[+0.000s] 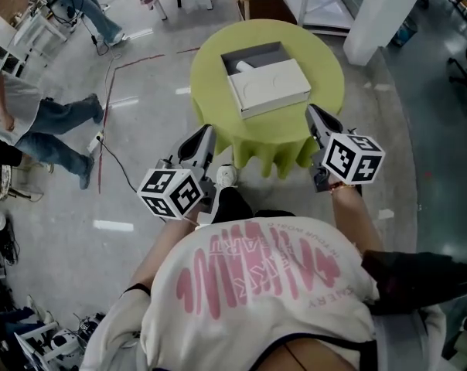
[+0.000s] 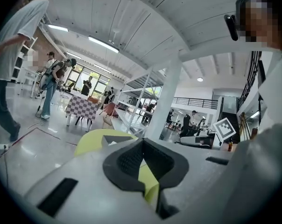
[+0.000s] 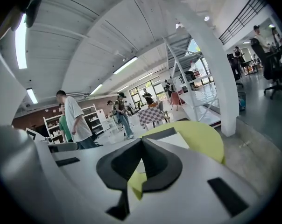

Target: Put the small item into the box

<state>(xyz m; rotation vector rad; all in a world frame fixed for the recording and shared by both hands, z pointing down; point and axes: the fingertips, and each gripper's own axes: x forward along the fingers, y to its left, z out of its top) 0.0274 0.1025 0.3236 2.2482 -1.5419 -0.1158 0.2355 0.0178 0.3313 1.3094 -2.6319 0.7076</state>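
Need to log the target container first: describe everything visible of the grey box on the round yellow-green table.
The shallow grey rectangular box looks like cardboard and rests flat near the middle of the round yellow-green cloth-covered table, slightly askew. A white rectangular lid with an embossed ring lies across its near part, leaving the far strip open. What looks like a small white item shows in that open strip. Nothing else touches it.

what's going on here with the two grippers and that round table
A person stands at a round table covered in a yellow-green cloth, holding a gripper in each hand. The left gripper and right gripper are both short of the table's edge, jaws together, with nothing in them. On the table a grey box lies open, a white lid overlapping it and a small white item at the lid's edge.
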